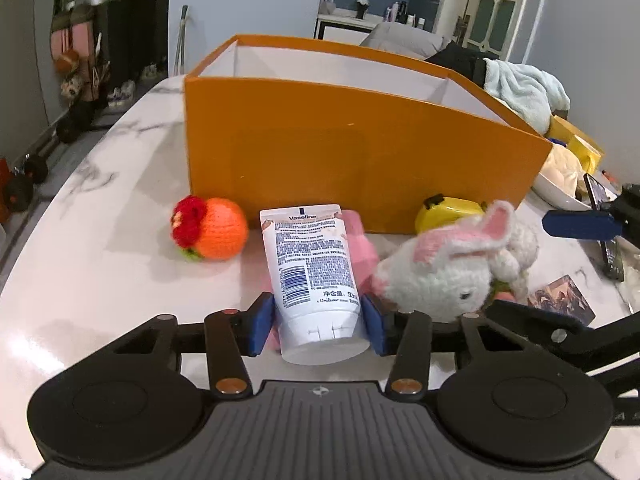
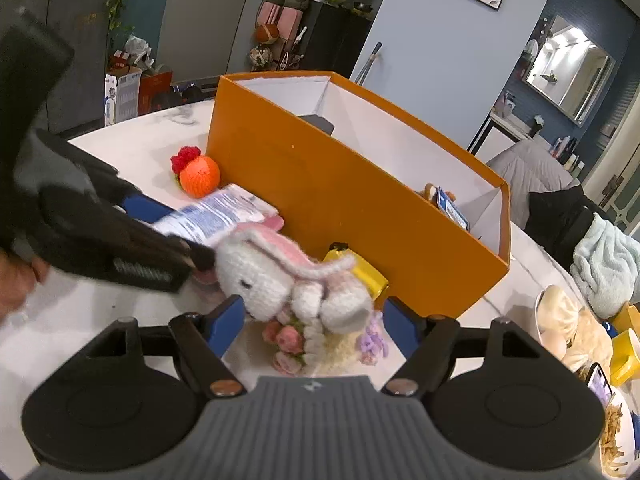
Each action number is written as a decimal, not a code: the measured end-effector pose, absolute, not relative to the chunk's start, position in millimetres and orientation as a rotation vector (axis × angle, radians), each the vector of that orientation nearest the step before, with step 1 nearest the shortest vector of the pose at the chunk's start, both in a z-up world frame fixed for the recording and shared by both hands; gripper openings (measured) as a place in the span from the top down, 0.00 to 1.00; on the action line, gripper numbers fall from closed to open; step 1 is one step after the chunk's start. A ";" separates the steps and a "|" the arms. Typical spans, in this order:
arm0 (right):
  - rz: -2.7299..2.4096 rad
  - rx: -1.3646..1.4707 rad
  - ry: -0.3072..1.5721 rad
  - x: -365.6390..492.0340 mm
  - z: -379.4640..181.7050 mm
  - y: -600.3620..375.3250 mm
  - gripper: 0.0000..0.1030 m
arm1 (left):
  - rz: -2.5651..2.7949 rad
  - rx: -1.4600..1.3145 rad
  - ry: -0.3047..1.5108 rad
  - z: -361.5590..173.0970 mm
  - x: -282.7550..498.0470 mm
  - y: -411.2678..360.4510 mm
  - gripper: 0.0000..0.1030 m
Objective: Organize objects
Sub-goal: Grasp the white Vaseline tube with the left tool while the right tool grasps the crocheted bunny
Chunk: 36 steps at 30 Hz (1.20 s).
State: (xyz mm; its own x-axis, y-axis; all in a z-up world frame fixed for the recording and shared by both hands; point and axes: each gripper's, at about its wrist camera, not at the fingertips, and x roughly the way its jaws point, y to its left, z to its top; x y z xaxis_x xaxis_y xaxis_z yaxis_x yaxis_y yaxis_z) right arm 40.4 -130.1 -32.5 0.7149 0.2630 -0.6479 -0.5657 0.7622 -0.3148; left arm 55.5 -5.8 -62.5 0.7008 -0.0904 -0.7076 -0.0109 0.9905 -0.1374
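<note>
our left hand-held gripper [image 1: 318, 326] clamps the vaseline tube [image 1: 312, 276]; our right hand-held gripper [image 2: 314, 322] gapes around the knitted rabbit [image 2: 288, 284]; next, we judge, lift the tube into the orange box [image 1: 360, 160].

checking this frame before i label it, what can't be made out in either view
- Orange box contents: the left wrist view sees none, since the front wall hides them; the right wrist view shows only partly visible items.
- Yellow object: mostly behind the knitted rabbit in both views.
- Vaseline tube cap end: cut off by the left gripper.
- Fine print on the tube: too small to read, and blurred in the right wrist view.
</note>
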 end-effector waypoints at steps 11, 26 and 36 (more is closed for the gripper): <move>0.525 -0.623 0.638 46.3 -41.9 -117.3 0.21 | -0.037 -0.207 0.835 -66.6 55.9 30.0 0.42; 0.618 -0.721 0.592 65.9 -57.2 -109.9 0.19 | -0.043 -0.275 0.819 -73.1 57.8 41.5 0.29; 0.573 -0.957 0.503 55.7 -80.4 -97.2 0.32 | -0.063 -0.269 0.805 -72.3 55.6 40.4 0.49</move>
State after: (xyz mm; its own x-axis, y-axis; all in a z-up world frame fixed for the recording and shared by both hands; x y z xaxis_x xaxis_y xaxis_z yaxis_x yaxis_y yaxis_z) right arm 55.7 -97.2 -80.4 0.7441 0.2283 -0.6279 -0.6522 0.4519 -0.6086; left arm 55.6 40.4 -72.3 0.6933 -0.1576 -0.7033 -0.0464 0.9640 -0.2617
